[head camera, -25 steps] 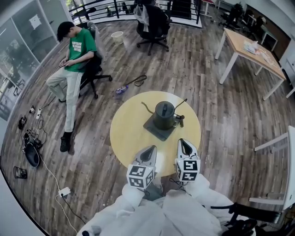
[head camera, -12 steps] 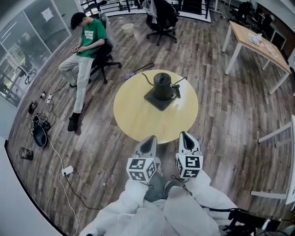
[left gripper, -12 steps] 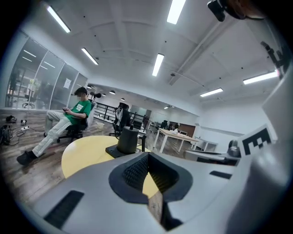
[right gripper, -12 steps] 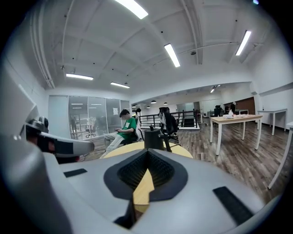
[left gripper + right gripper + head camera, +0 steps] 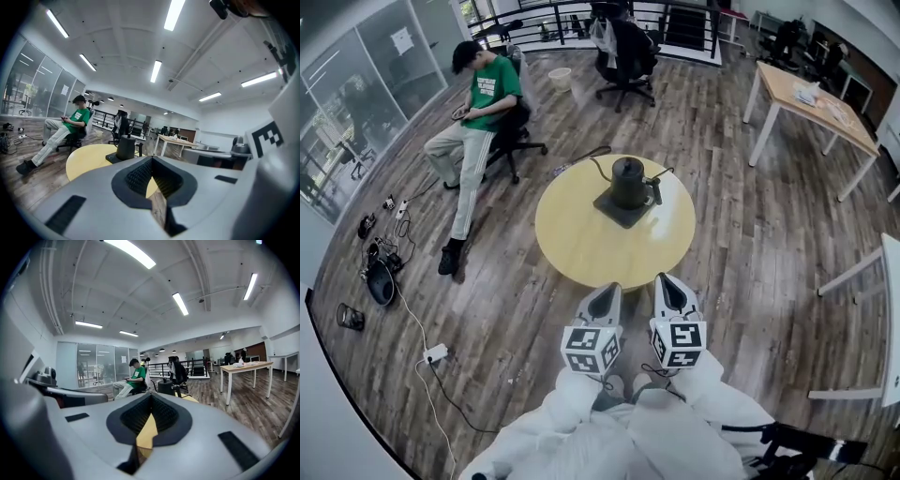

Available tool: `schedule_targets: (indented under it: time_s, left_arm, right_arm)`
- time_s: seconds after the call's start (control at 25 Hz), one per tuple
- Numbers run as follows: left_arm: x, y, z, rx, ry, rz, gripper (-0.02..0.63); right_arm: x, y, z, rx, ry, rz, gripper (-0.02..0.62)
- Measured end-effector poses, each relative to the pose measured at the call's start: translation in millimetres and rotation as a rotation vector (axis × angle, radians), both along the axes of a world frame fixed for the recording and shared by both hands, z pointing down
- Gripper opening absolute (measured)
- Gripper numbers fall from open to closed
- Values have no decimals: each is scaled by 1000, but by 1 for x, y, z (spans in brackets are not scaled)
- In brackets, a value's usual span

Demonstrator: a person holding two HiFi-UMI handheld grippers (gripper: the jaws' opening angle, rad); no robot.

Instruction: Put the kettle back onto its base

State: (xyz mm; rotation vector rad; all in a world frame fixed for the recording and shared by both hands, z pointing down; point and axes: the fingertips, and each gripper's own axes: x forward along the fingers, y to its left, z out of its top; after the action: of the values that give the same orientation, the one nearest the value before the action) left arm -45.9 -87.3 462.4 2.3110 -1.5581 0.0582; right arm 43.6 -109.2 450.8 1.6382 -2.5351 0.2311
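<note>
On round table, far side: kettle on base; seated person beyond, left.

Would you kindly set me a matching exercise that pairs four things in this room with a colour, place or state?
Things:
1. kettle
2. table
3. person
4. desk

Descriptions:
A. pale wood top, white legs
B. seated, green shirt
C. standing on the base
D. round, yellow top

Pairs: 1-C, 2-D, 3-B, 4-A
</note>
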Motion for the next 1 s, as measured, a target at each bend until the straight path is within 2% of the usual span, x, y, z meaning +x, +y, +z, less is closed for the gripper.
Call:
schedule_targets:
  time_s: [0.36, 1.0]
  left_arm:
    - [-2, 8, 1, 1, -6, -5, 1]
    - [-8, 4, 0, 6, -33, -19, 2]
  right_arm:
    - [-1, 16, 4, -10, 38, -12, 12]
    - [-7, 6, -1, -2, 50, -36, 12]
